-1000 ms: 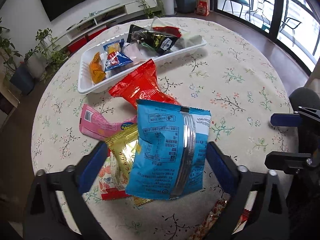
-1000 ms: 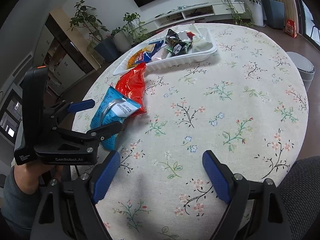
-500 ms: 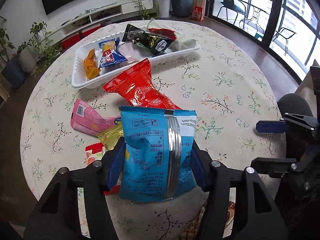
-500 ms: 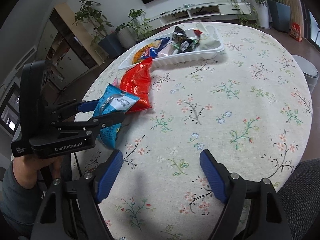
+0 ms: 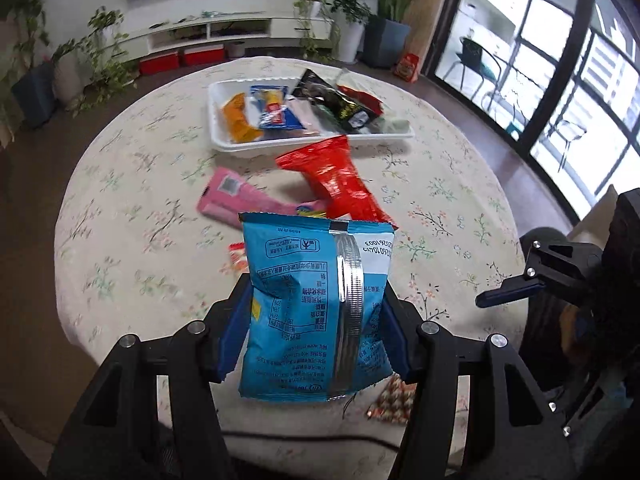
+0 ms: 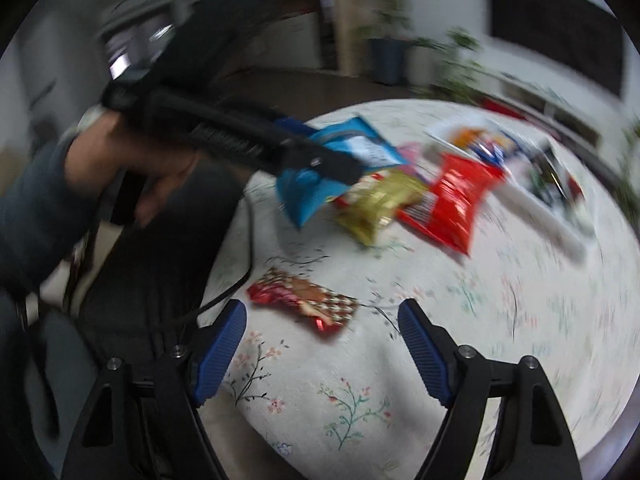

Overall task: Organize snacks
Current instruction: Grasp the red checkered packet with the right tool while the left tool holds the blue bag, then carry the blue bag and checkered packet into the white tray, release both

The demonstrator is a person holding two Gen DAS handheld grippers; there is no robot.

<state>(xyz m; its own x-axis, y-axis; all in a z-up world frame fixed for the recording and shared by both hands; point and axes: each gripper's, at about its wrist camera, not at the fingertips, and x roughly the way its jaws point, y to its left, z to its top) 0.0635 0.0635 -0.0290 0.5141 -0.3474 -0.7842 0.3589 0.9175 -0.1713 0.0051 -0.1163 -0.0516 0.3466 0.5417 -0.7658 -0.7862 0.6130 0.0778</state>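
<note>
The left gripper [image 5: 316, 320] squeezes a blue snack bag [image 5: 316, 304]. The right gripper [image 6: 322, 344] has just been closing a bit but is open, holding nothing.

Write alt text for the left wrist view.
The left claw grips a blue snack bag above a round floral-clothed table. Beyond lie a red bag, a pink packet and a white tray of snacks.

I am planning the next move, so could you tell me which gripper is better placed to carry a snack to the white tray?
Left. The left gripper is shut on the blue bag, lifted and facing the white tray. The right gripper is empty, over bare tablecloth near a red wrapper.
</note>
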